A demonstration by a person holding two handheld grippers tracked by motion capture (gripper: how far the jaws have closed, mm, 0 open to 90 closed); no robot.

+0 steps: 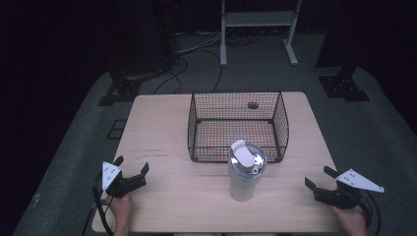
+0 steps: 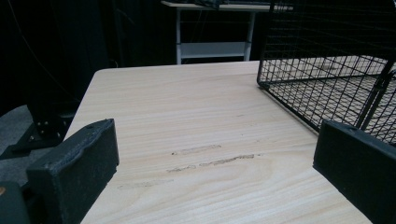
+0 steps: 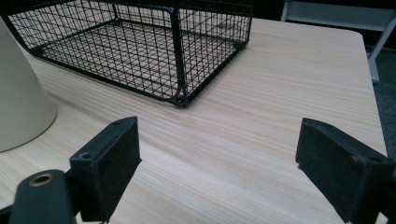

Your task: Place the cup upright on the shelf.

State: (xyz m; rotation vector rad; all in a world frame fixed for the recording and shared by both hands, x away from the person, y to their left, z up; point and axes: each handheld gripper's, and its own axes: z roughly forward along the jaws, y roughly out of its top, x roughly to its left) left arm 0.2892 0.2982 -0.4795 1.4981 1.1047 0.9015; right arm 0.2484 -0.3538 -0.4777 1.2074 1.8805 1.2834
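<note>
1. Light wooden table point(image 1: 167, 147) carrying a black wire basket point(image 1: 238, 126) toward the far edge, roughly centred between the left and right edges, its mesh floor bare.
2. Pale shaker cup point(image 1: 245, 172) standing upright just beside the basket's near wall, toward that wall's right end; clear lid on top with a white flip cap point(image 1: 241, 152) (small reddish spot at the lid's rim, too small to make out).
3. Left gripper point(image 1: 129, 172) low over the near-left corner of the table, held in a hand point(image 1: 120, 209) coming in from the near edge; jaws spread wide with nothing between them.
4. Right gripper point(image 1: 320, 180) over the near-right corner, at the right edge, held in the other hand point(image 1: 352, 221); jaws likewise wide apart and empty.
5. In the left gripper view, bare wood with a few faint scuff marks point(image 2: 212, 161) between the jaws, and a near corner of the basket ahead on the right.
6. In the right gripper view, cup's pale wall at the left edge, basket corner beyond it.
7. Both grippers well apart from cup and basket.
</note>
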